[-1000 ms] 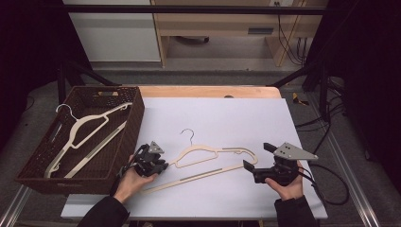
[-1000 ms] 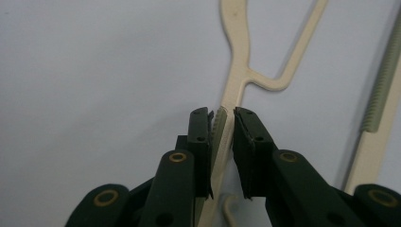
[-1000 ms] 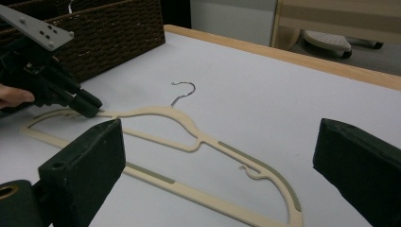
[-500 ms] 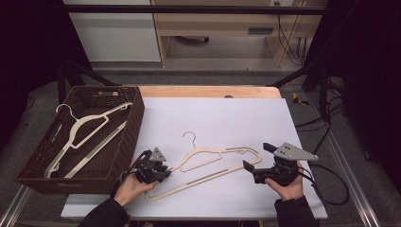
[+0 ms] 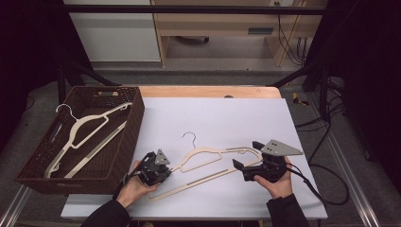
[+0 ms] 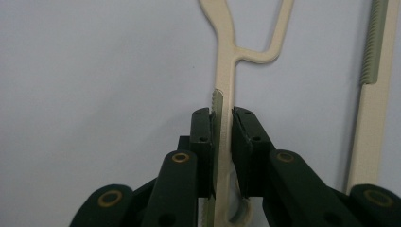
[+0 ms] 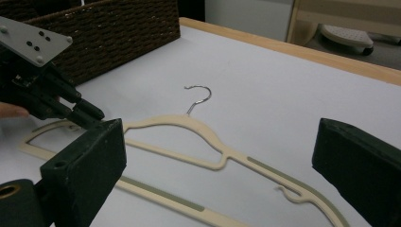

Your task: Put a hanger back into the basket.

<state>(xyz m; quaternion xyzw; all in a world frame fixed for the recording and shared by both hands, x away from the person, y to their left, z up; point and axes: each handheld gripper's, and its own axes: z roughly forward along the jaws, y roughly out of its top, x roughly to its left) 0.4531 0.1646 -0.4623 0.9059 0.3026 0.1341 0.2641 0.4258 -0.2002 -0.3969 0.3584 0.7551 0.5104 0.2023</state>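
The desk [image 5: 222, 118] wears a pale, plain white-grey cover, with a strip of light wood [image 5: 203, 91] showing along its far edge. On it lies a cream hanger [image 5: 208, 158] with a silver metal hook [image 5: 190, 137] and dull grey-green ribbed grip strips [image 7: 279, 176] set into its shoulders and bar. The basket [image 5: 120, 142] is dark brown wicker, closely woven, and holds another cream hanger [image 5: 85, 127] with a pale hook. Both the left gripper [image 6: 222, 137] and the right gripper [image 5: 241, 168] are black; brass-coloured rivets [image 6: 180, 157] dot the left one's joints, and a flat grey plate [image 5: 280, 148] tops the right.
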